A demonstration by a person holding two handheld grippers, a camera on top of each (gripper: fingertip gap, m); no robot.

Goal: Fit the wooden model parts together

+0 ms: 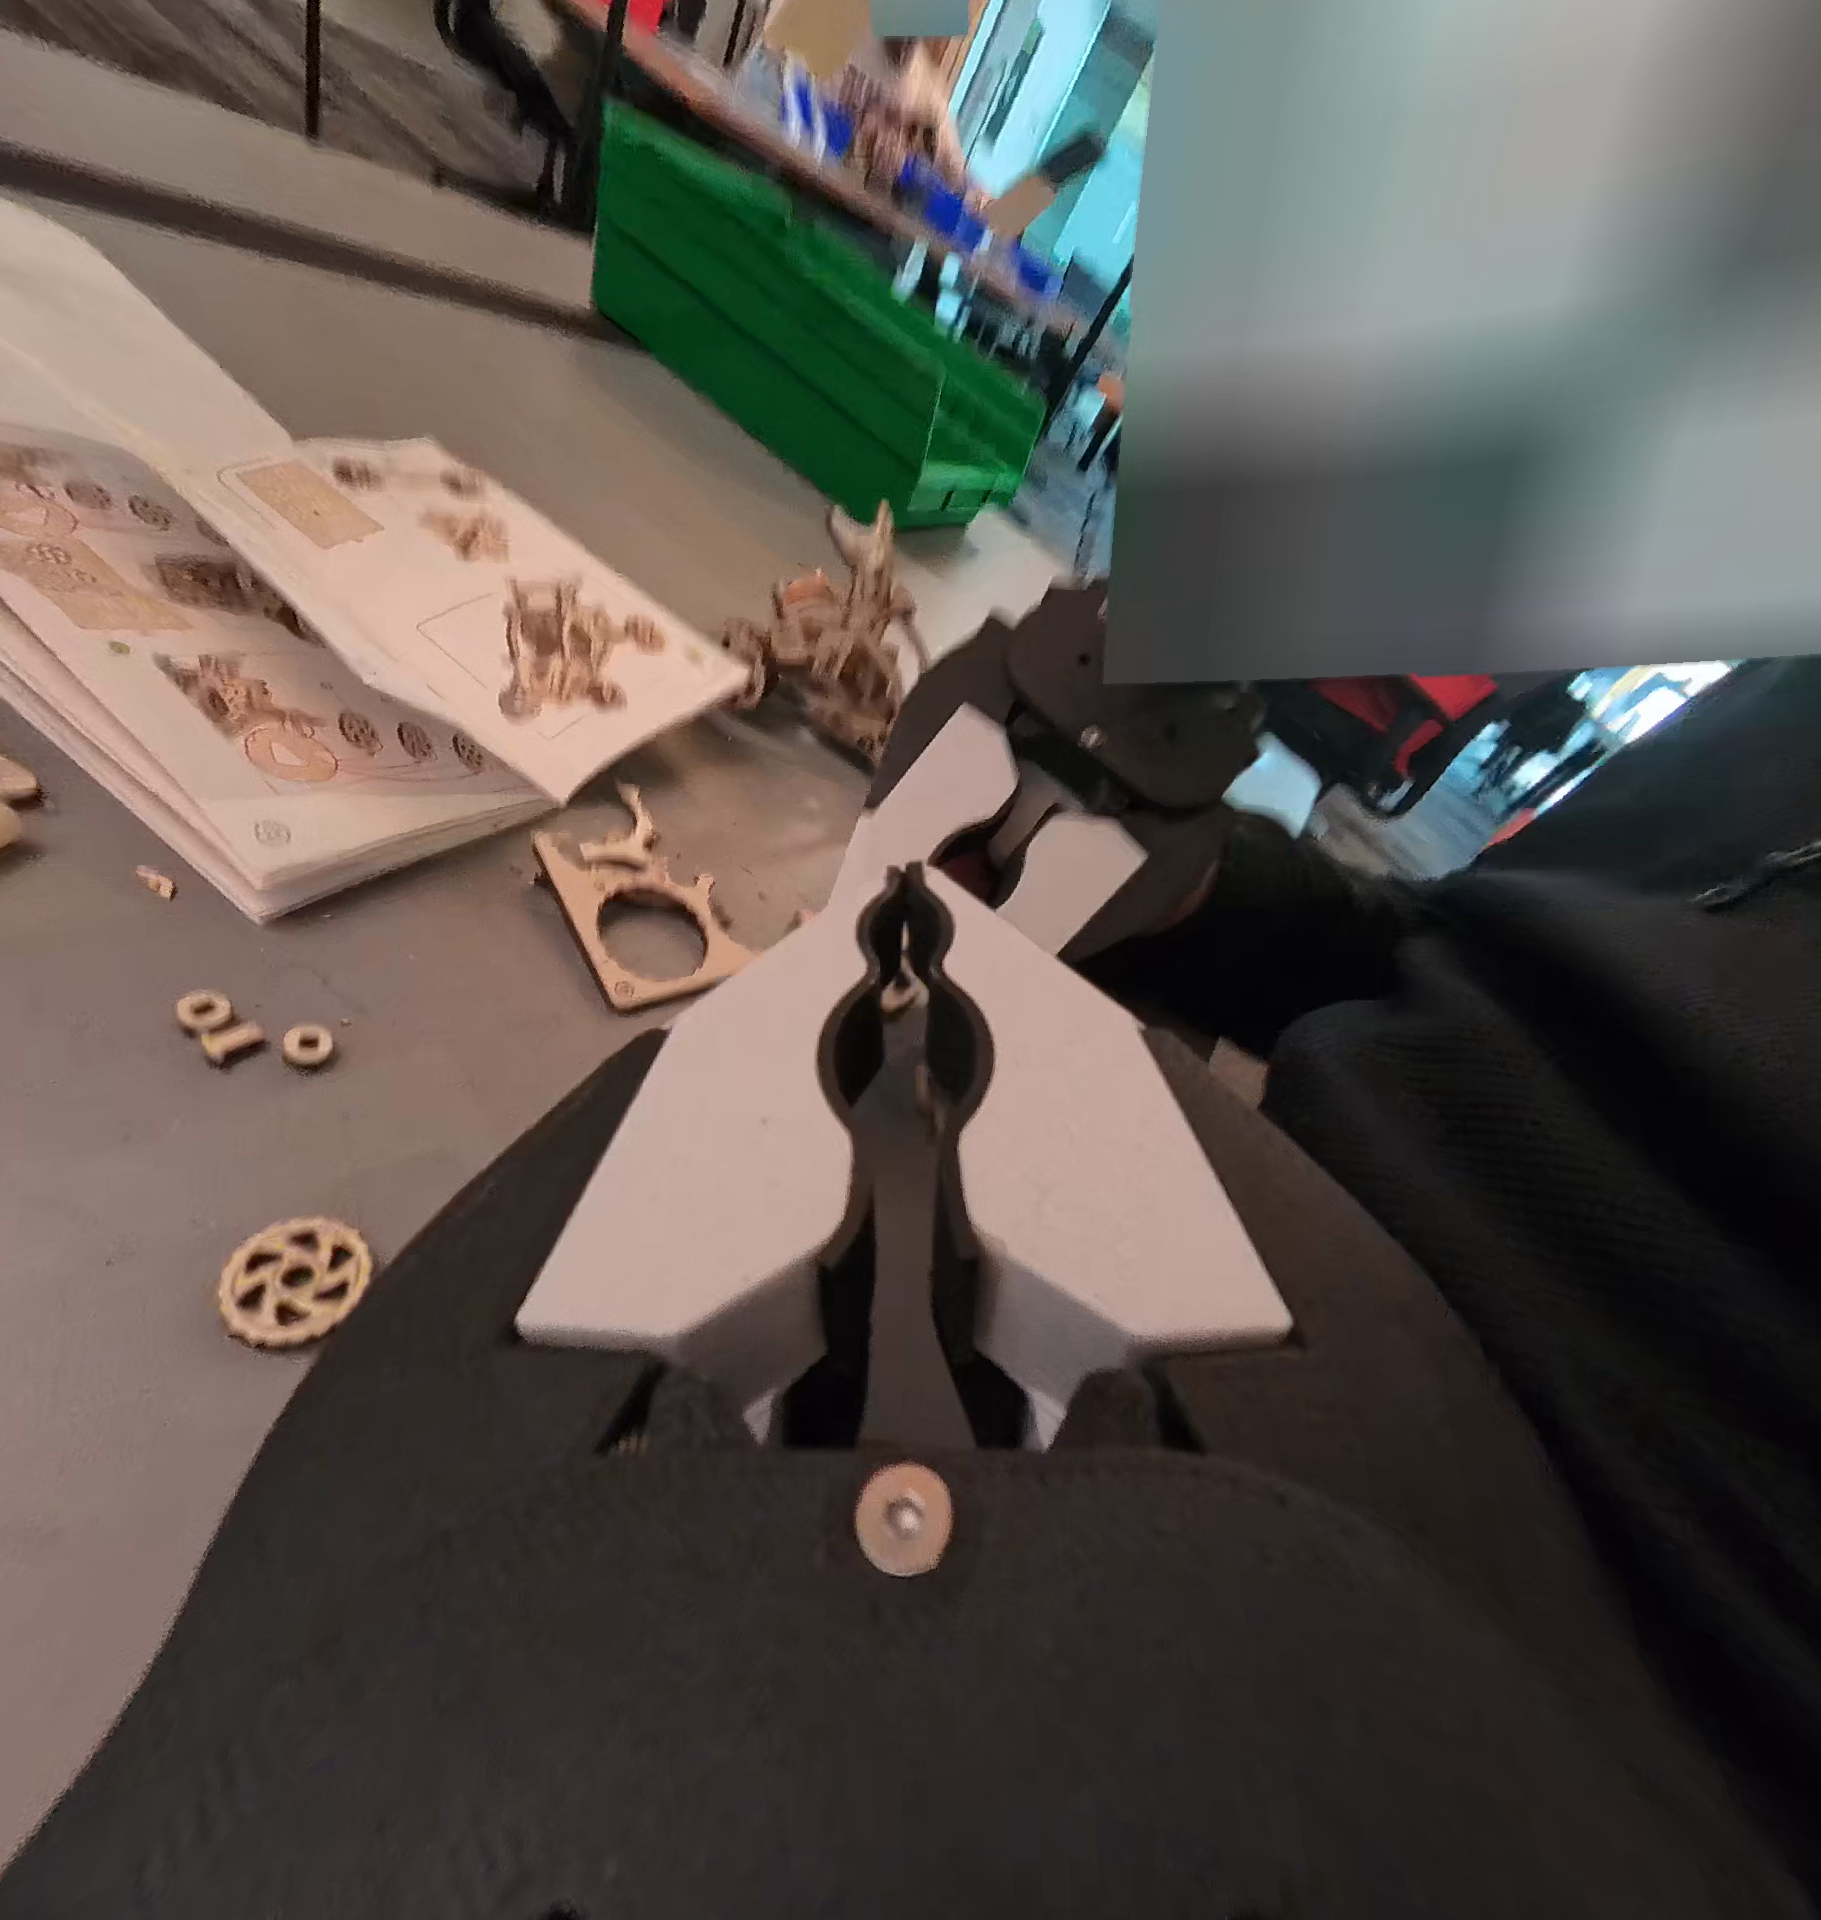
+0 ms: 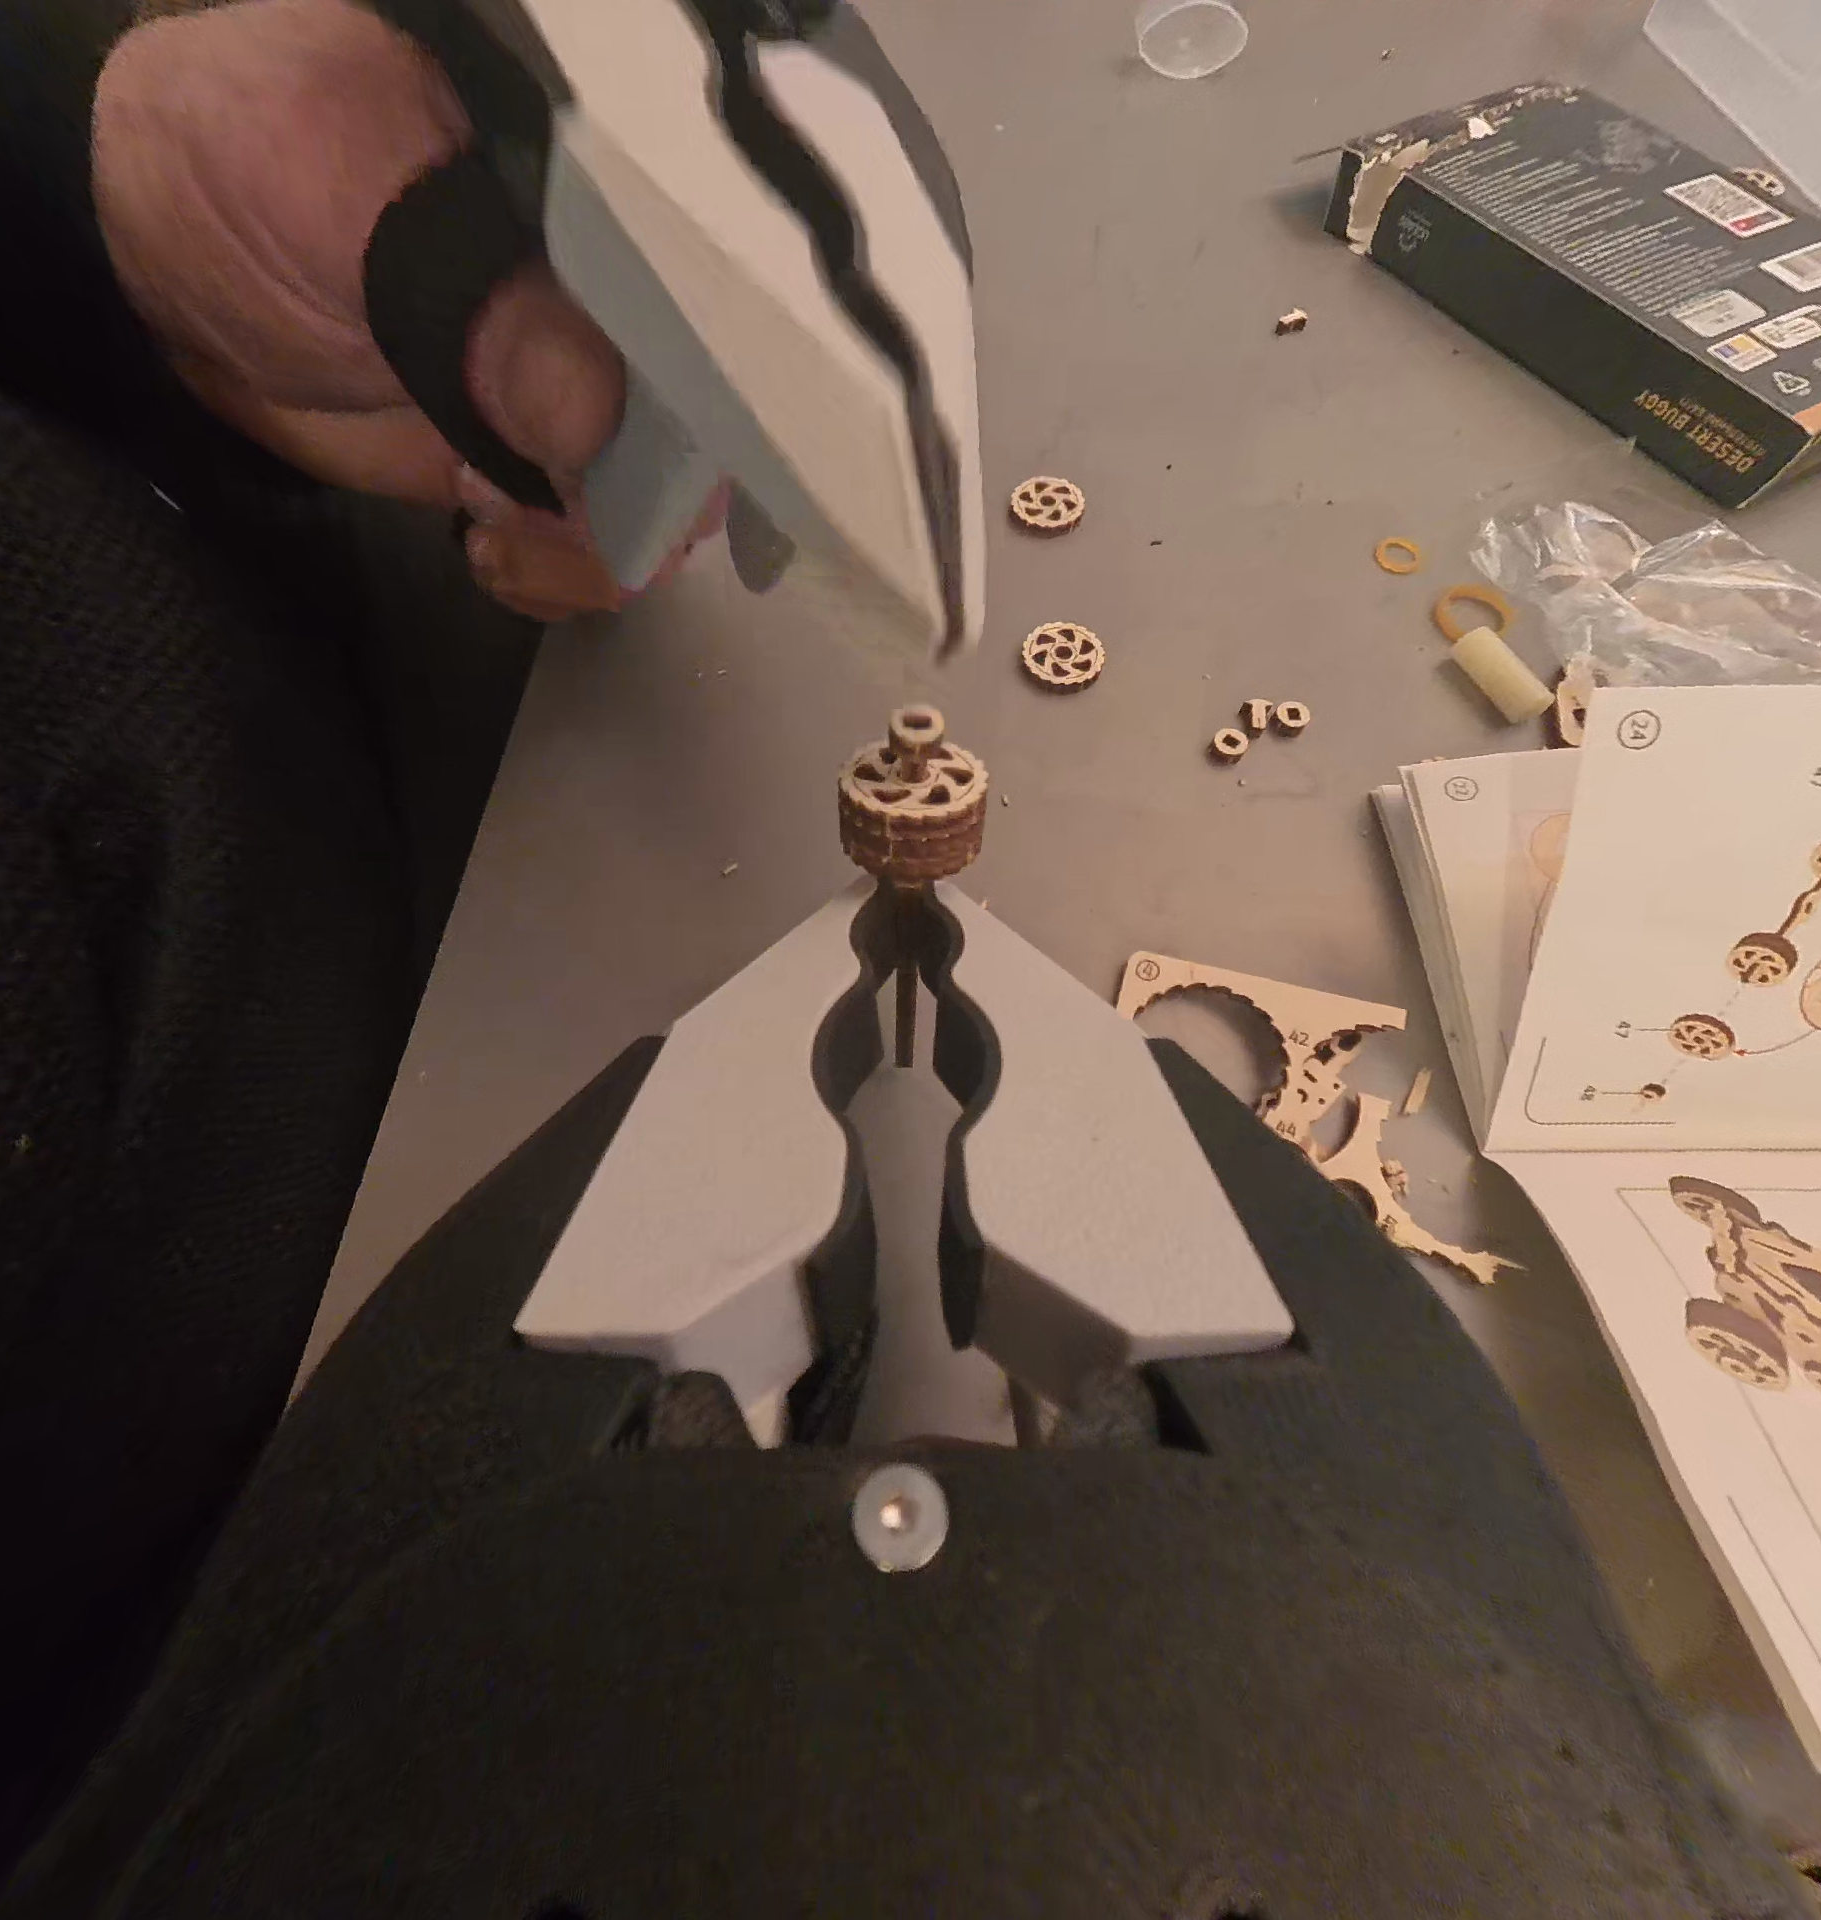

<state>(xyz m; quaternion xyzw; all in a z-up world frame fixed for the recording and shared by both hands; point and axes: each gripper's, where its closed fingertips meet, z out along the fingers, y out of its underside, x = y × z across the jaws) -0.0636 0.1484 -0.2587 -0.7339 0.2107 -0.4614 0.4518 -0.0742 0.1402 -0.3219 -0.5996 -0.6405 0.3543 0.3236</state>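
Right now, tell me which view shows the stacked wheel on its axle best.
The right wrist view: the wheel stack stands sharp and centred, its axle pinched in the right claw. The left wrist view shows none of it; the left claw hides that spot.

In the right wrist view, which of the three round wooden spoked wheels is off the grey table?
The stacked wooden wheel on the thin axle, clamped in the right gripper; the other two wheels lie flat.
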